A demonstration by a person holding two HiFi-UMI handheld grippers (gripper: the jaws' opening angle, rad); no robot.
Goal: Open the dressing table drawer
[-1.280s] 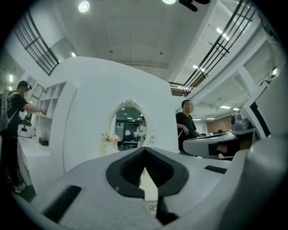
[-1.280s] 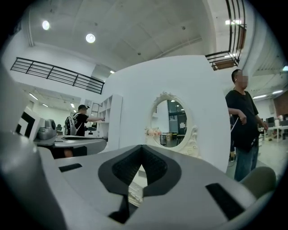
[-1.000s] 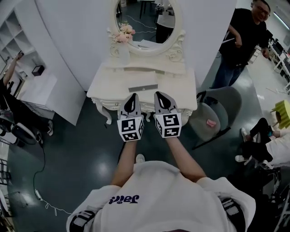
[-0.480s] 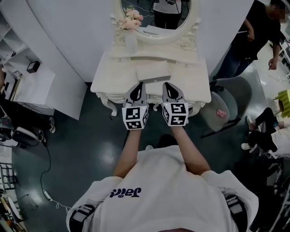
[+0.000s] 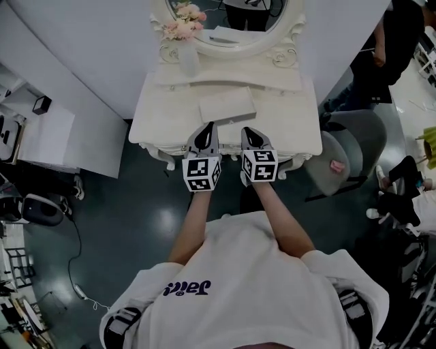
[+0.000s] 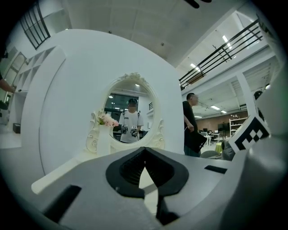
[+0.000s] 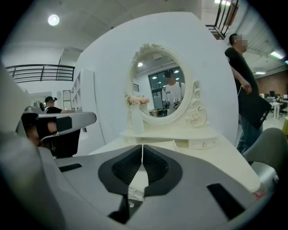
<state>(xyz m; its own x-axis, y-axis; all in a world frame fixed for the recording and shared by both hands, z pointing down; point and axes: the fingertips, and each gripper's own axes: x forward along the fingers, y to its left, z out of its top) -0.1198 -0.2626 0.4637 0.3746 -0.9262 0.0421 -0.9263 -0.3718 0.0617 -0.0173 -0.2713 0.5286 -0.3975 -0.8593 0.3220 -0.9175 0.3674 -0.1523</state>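
Note:
The cream dressing table (image 5: 293, 129) stands against a white curved wall, with an oval mirror (image 5: 225, 20) and a vase of pink flowers (image 5: 182, 27) at its back. Its drawer front is hidden under the tabletop's front edge in the head view. My left gripper (image 5: 206, 134) and right gripper (image 5: 248, 136) hover side by side over that front edge, pointing at the mirror. Both are shut with nothing in them. The left gripper (image 6: 144, 152) faces the mirror (image 6: 130, 112). In the right gripper view the shut gripper (image 7: 142, 149) looks across the tabletop (image 7: 216, 157), which carries small upper drawers (image 7: 202, 143).
A flat pale box (image 5: 227, 105) lies on the middle of the tabletop. A grey chair (image 5: 347, 146) with a small pink thing (image 5: 334, 165) on it stands right of the table. A person in black (image 5: 388, 41) stands beyond it. A low white cabinet (image 5: 41, 136) is on the left.
Both grippers have sunk and moved forward, from in front of the table to over its front edge. The table now sits nearer and larger in the head view. Both stayed shut.

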